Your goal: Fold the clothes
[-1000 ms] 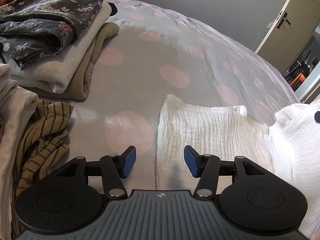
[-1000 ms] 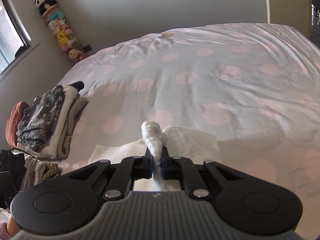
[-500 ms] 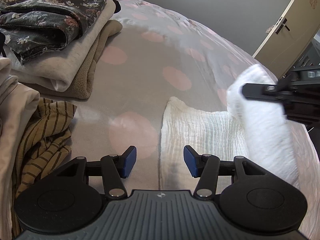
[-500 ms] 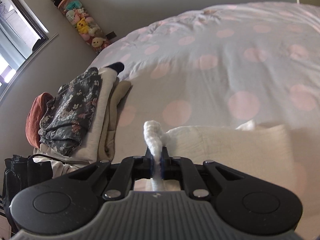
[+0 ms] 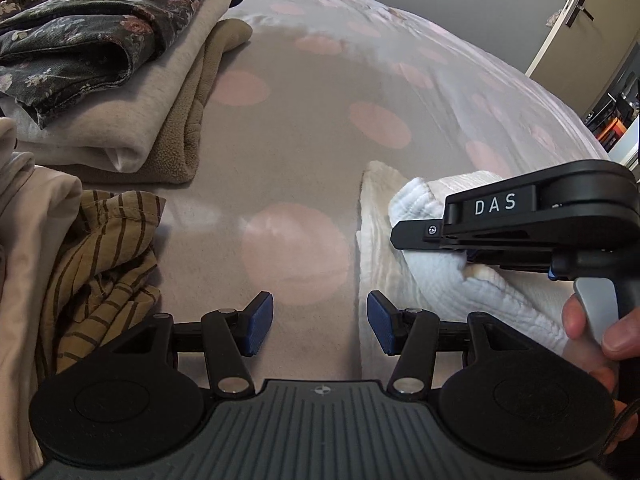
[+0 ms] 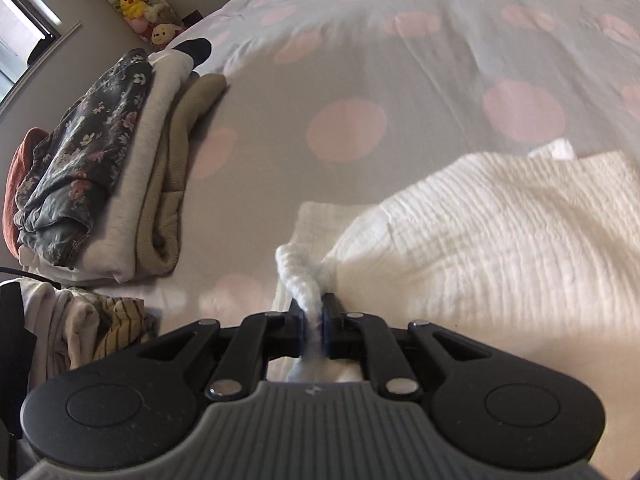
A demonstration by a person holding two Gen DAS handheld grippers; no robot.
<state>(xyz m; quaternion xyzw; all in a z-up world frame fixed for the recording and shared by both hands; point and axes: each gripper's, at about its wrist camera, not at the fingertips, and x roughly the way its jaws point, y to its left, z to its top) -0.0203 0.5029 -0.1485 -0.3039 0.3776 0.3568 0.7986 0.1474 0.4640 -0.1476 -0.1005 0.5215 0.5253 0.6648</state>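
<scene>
Right gripper (image 6: 313,322) pinches a bunched edge of the white garment (image 6: 480,240), jaws starting to ease apart w/ the cloth still pressed between the pads. Garment lies on the polka-dot bed cover (image 6: 348,128), partly folded over itself. Left gripper (image 5: 320,320) hangs just over the garment's left edge, jaws spread, nothing between them. Folded pile (image 5: 120,92) sits far left, striped cloth (image 5: 100,272) nearer
</scene>
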